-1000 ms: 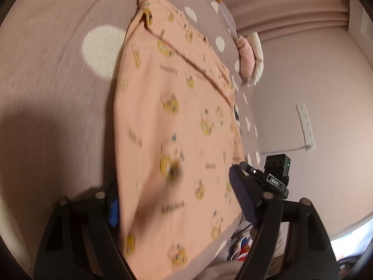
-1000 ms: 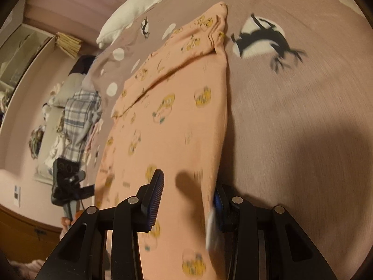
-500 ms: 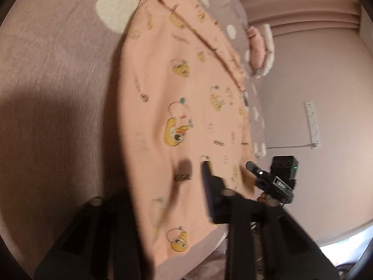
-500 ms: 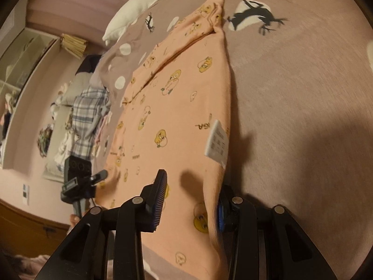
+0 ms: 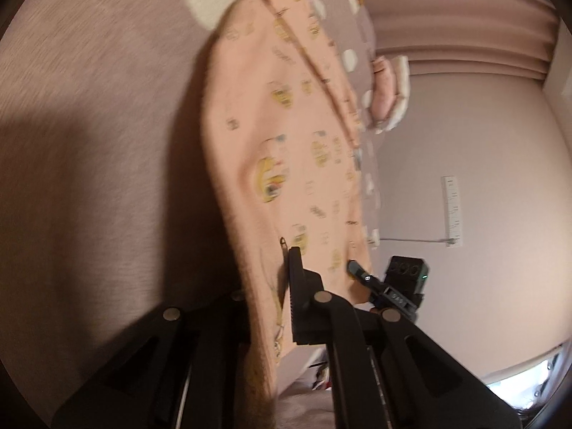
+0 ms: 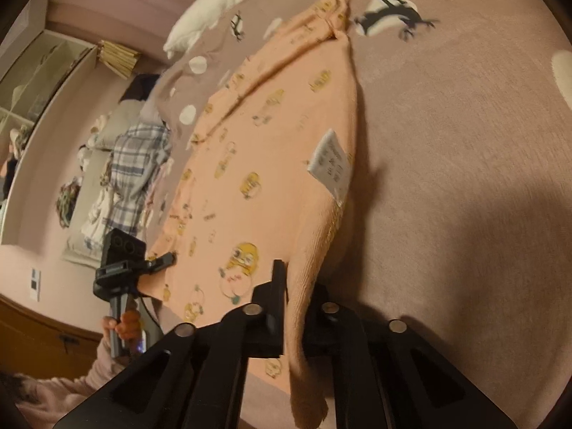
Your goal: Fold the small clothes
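A peach garment (image 5: 293,143) printed with yellow cartoon figures lies stretched along a mauve bedspread (image 5: 89,143) with white dots. My left gripper (image 5: 271,286) is shut on the garment's near edge, and the cloth rises between its fingers. In the right wrist view the same garment (image 6: 264,164) shows a white care label (image 6: 330,164) near its right edge. My right gripper (image 6: 296,293) is shut on that near right corner, with a fold of cloth hanging between the jaws. Each view shows the other gripper at the opposite near corner: right gripper (image 5: 357,268), left gripper (image 6: 168,259).
A white pillow (image 6: 214,18) lies at the bed's far end, and a pink and white cushion (image 5: 389,96) by the wall. A plaid garment (image 6: 136,157) and other clothes are heaped beyond the bed's left side. A hand (image 6: 125,325) holds the left gripper's handle.
Both grippers have closed on the garment's near edge. The cloth, flat a second ago, is now pinched and raised at both corners. The left wrist has rolled.
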Demonstrator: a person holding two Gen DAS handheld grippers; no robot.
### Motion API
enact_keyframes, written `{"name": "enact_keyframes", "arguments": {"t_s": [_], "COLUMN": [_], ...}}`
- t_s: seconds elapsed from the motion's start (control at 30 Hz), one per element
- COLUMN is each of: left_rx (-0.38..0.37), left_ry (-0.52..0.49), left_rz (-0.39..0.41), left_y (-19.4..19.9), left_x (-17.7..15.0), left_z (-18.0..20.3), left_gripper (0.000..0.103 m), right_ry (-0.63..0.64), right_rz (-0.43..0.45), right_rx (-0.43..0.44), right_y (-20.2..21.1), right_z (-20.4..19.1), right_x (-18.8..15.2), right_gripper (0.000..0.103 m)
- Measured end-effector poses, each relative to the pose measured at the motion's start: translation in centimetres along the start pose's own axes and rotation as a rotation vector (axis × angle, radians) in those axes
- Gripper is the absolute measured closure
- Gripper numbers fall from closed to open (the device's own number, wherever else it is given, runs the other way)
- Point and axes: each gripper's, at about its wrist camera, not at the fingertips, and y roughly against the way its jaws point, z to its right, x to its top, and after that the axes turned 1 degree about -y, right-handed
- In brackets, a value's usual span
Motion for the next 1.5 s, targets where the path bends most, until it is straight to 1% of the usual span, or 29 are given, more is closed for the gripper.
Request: {"name": "enact_keyframes", "arguments": {"t_s": [0.13, 0.2, 0.37, 0.53, 0.67, 0.9, 1.17, 1.33, 1.43, 1.5], "left_rx": [-0.059, -0.084, -0.104, -0.118, -0.126, -0.127, -0.104, -0.090, -0.059, -0.039], "left_ry": [-0.020, -0.029, -0.078, -0.128, -0.161, -0.205, -0.226, -0.217, -0.196, -0.165], "left_rz": [0.036, 0.050, 0.083, 0.119, 0.143, 0.193, 0.217, 0.231, 0.234, 0.232], "left_y": [0.9, 1.4, 1.9, 2.2, 2.9, 2.9, 1.3, 0.0, -1.1, -2.0], "left_x": [0.5, 0.9, 2.1, 4.2, 5.8, 9.9, 15.7, 19.2, 21.3, 22.6], "left_z": [1.3, 1.9, 3.9, 6.1, 7.1, 9.3, 10.9, 10.7, 9.8, 8.7], "left_gripper": [0.099, 0.099, 0.099, 0.099, 0.099, 0.099, 0.099, 0.099, 0.099, 0.099], "right_ry": [0.024, 0.035, 0.092, 0.138, 0.160, 0.196, 0.197, 0.175, 0.150, 0.119], "right_rz": [0.067, 0.096, 0.155, 0.208, 0.261, 0.328, 0.363, 0.367, 0.358, 0.348], "right_rx": [0.082, 0.107, 0.136, 0.153, 0.165, 0.148, 0.122, 0.099, 0.076, 0.055], "right_y": [1.0, 1.5, 2.5, 3.2, 3.9, 4.5, 3.8, 2.7, 1.5, 0.6], "right_z": [-1.1, -1.8, -3.8, -5.6, -6.4, -7.4, -7.2, -6.5, -5.5, -4.6], "right_x": [0.5, 0.9, 2.2, 4.1, 5.9, 9.5, 14.4, 17.8, 19.6, 20.8], "right_gripper": [0.098, 0.098, 0.098, 0.098, 0.098, 0.098, 0.098, 0.098, 0.098, 0.098]}}
